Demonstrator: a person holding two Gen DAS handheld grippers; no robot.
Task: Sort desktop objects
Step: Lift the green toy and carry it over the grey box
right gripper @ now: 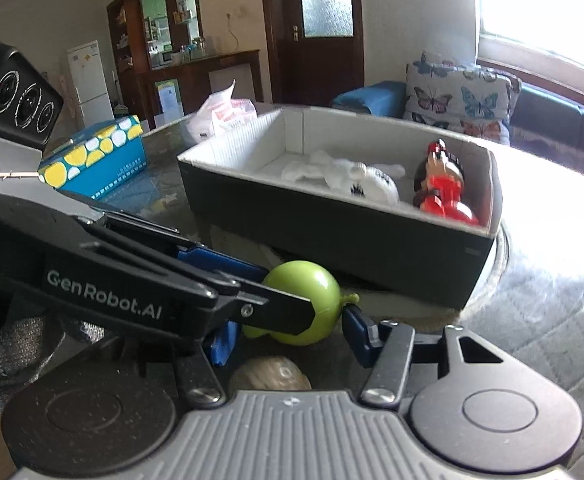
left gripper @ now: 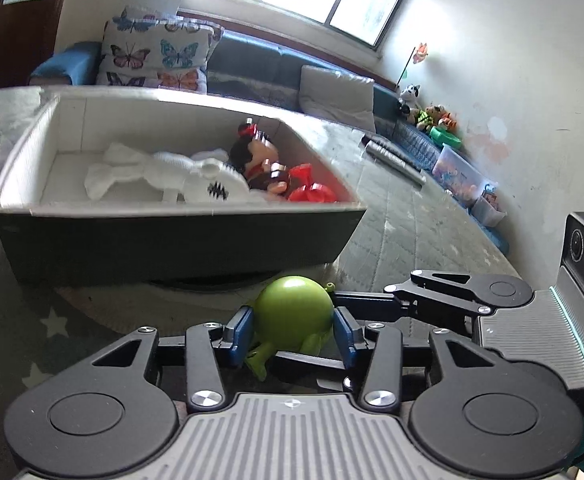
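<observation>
the green round toy [left gripper: 292, 314] sits between the left hand-held gripper [left gripper: 292, 334] pads, spread wide; right hand-held gripper [right gripper: 287, 334] grip: cannot tell; box [left gripper: 179, 236] just behind.

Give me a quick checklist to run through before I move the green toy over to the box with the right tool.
1. Green toy sits between the right tool's pads: ok.
2. Right tool presses on the toy: cannot tell, since its left pad is hidden behind the left tool.
3. Left tool has let go: ok, its jaws are open and the pads stand beside the toy.
4. The tools are clear of each other: not ok, the left tool's finger crosses the right tool.
5. Box has bare floor: ok, at its left end.
</observation>
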